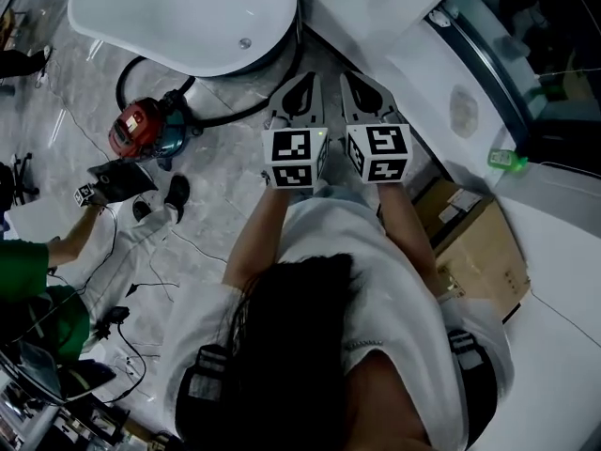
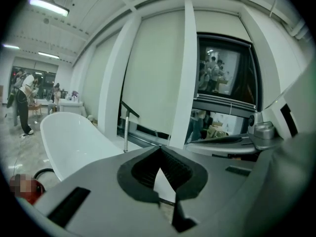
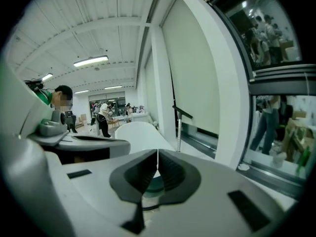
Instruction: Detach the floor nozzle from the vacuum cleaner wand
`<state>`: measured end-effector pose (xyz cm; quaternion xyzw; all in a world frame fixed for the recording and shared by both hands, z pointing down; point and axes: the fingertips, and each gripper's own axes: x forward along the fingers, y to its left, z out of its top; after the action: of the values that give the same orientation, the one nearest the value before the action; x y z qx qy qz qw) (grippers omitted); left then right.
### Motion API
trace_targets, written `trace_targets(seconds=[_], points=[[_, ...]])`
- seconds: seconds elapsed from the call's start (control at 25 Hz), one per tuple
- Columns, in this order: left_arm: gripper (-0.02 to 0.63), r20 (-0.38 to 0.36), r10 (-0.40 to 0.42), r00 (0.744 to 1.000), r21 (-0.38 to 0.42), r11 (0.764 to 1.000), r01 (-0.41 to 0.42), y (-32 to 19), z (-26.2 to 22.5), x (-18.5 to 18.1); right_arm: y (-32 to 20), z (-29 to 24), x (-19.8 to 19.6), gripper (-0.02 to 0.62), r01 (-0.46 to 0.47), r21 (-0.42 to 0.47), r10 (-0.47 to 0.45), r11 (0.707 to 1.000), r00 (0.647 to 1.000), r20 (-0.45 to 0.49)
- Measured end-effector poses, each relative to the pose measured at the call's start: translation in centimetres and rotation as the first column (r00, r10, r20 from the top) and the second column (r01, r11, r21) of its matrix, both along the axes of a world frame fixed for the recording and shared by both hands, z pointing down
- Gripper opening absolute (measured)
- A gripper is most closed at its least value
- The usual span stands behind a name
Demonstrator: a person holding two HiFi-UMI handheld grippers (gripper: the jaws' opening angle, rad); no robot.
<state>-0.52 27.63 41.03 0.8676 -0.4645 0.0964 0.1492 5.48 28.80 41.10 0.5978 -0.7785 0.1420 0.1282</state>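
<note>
The red canister vacuum cleaner [image 1: 139,128] lies on the grey floor at the left, and its black hose [image 1: 225,116] curls round the foot of the bathtub. I cannot make out the wand or the floor nozzle in any view. My left gripper [image 1: 302,81] and right gripper [image 1: 357,79] are held side by side in front of me, to the right of the vacuum and well clear of it. Both are shut with nothing between the pads: the left gripper [image 2: 159,149] and the right gripper [image 3: 157,154] each show their tips meeting. A bit of the red vacuum [image 2: 29,194] shows at the left gripper view's lower left.
A white freestanding bathtub [image 1: 183,12] stands ahead, with a floor-standing tap [image 2: 127,127] beside it. A white wall ledge and window [image 1: 488,83] run along the right, and a cardboard box [image 1: 474,238] sits by it. A person in green [image 1: 42,280] crouches at the left among cables.
</note>
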Motion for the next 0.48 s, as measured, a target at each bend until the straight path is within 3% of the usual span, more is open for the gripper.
trace_targets(seconds=[0.48], points=[[0.003,-0.018,0.089,0.996,0.019,0.996,-0.088,-10.6,-1.2,0.0,-9.9,-1.2,0.2,0.015,-0.094,-0.006,0.094,0.996,0.995,-0.021]])
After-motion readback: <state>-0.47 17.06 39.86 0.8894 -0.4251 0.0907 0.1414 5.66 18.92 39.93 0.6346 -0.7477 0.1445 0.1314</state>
